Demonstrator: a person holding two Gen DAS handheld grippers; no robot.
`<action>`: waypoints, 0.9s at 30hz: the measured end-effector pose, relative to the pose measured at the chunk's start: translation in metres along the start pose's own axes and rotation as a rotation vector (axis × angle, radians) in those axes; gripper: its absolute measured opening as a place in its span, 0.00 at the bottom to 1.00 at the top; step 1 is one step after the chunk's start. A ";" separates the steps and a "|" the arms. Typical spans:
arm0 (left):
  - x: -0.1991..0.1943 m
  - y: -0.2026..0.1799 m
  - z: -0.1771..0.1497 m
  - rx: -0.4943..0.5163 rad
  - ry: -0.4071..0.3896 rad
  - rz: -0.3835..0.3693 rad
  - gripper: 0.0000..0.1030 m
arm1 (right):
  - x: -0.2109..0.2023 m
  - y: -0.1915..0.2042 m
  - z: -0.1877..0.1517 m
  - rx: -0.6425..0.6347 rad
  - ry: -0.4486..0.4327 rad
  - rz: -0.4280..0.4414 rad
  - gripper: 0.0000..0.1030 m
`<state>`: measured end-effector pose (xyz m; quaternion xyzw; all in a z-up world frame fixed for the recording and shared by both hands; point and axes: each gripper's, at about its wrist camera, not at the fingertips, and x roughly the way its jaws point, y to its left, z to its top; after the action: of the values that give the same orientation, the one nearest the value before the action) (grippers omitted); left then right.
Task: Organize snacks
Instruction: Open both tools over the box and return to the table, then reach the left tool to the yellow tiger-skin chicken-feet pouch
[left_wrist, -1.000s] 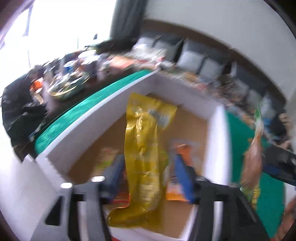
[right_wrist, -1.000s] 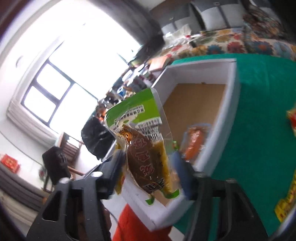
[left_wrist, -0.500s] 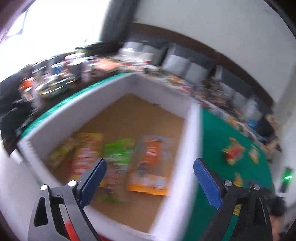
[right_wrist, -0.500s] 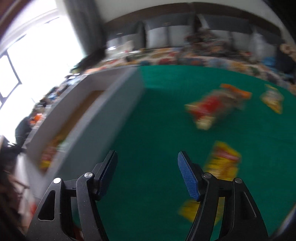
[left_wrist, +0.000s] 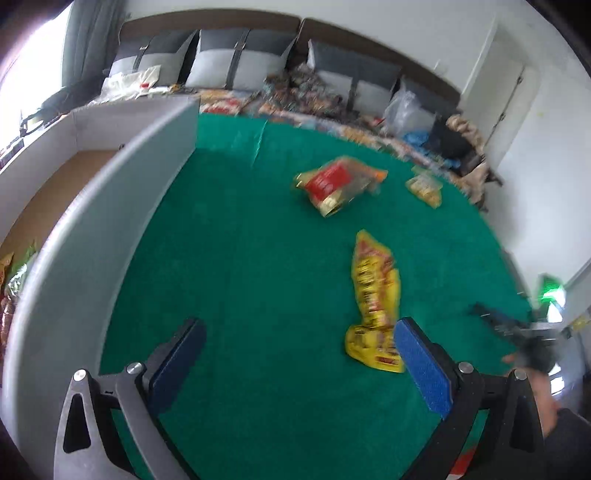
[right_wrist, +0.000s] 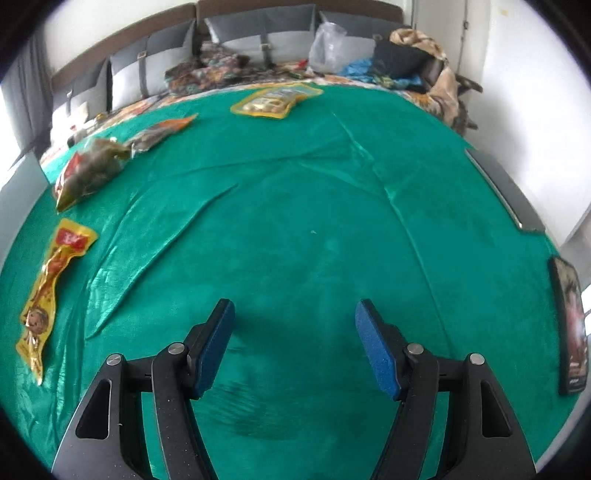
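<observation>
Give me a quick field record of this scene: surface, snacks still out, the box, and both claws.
surface: green cloth
snacks out: long yellow packet; red and gold bag; small yellow pouch
box: white box at the left, some snacks inside
left claw: open, holds nothing
right claw: open, holds nothing, over bare cloth

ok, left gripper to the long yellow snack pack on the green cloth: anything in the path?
Nothing visible. The left gripper is open and empty, and the long yellow snack pack lies flat on the green cloth just ahead, near the right finger. Only bare cloth lies between them; the other packs sit farther back.
</observation>
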<state>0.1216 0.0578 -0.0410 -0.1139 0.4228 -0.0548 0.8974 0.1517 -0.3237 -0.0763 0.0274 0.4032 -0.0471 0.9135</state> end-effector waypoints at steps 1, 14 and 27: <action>0.008 -0.001 -0.001 0.001 0.007 0.015 0.98 | -0.001 -0.004 0.001 0.016 -0.005 0.017 0.70; 0.080 0.002 -0.011 0.065 0.075 0.149 0.98 | 0.011 0.010 0.001 -0.026 0.019 -0.002 0.83; 0.082 -0.001 -0.017 0.143 0.060 0.182 1.00 | 0.010 0.010 0.000 -0.026 0.020 0.000 0.85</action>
<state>0.1606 0.0383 -0.1123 -0.0091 0.4530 -0.0066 0.8915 0.1601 -0.3142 -0.0837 0.0160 0.4127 -0.0415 0.9098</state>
